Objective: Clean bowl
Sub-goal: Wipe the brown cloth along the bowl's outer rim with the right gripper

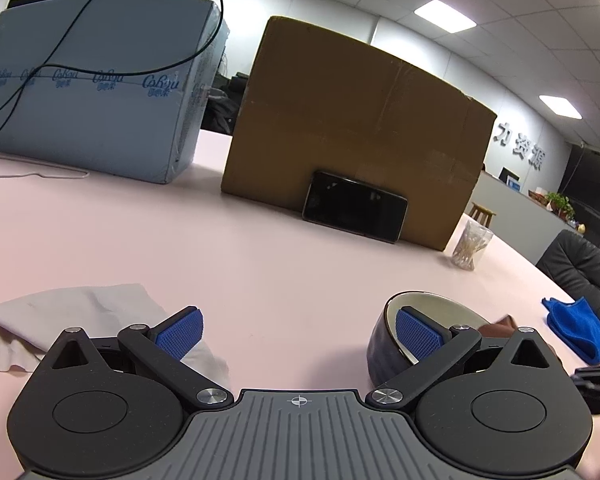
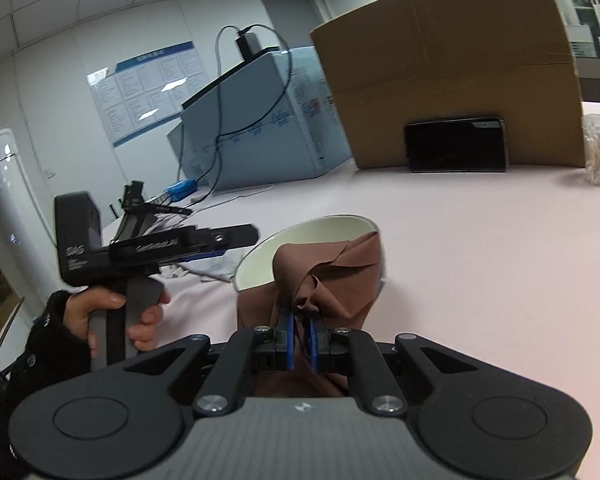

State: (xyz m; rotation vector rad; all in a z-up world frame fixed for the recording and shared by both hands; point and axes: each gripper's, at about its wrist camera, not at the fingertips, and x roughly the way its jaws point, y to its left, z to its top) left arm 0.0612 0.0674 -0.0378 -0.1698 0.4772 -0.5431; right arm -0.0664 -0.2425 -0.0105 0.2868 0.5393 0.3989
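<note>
The bowl, dark outside and cream inside, sits low at the right in the left wrist view. My left gripper is wide open, with its right blue pad against the bowl's near rim. From the right wrist, the bowl is tilted with its opening towards the camera. A brown cloth drapes over its right rim. My right gripper is shut on this cloth's bunched end. A hand holds the left gripper, whose tip reaches the bowl's left edge.
A white cloth lies under the left finger and a blue cloth at the far right. Behind stand a cardboard box with a phone leaning on it, a blue-wrapped package and a jar of cotton swabs.
</note>
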